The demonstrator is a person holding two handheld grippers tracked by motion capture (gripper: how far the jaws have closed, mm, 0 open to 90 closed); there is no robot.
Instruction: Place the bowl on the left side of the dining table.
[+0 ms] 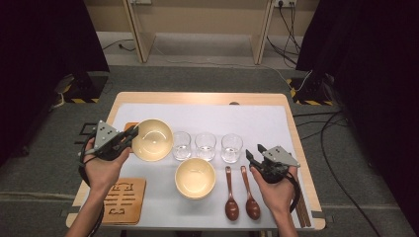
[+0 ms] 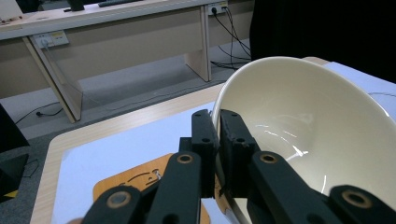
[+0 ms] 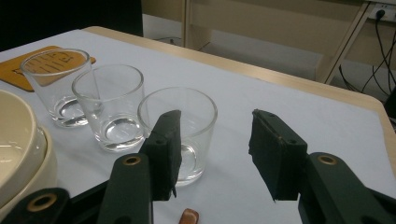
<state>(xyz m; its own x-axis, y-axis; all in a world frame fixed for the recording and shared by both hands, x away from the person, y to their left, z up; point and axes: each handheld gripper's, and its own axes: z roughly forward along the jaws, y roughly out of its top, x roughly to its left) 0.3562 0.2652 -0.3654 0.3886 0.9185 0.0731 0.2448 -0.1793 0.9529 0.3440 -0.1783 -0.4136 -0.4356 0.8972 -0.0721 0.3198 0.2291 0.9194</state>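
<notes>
A cream bowl (image 1: 152,139) hangs tilted above the left of the table, and my left gripper (image 1: 134,132) is shut on its near rim. In the left gripper view the two black jaws pinch the bowl's (image 2: 317,135) rim, one inside and one outside, at my left gripper (image 2: 218,140). A second cream bowl (image 1: 195,177) rests on the white mat. My right gripper (image 1: 255,151) is open, with nothing between its jaws, just right of the row of three glasses (image 1: 205,146). In the right gripper view, my right gripper (image 3: 215,149) points past the nearest glass (image 3: 182,126).
Two brown wooden spoons (image 1: 241,195) lie side by side at the front right. One wooden coaster (image 1: 123,200) sits at the front left, another (image 2: 135,179) lies under the lifted bowl. The table's right edge (image 1: 296,143) is close to my right hand.
</notes>
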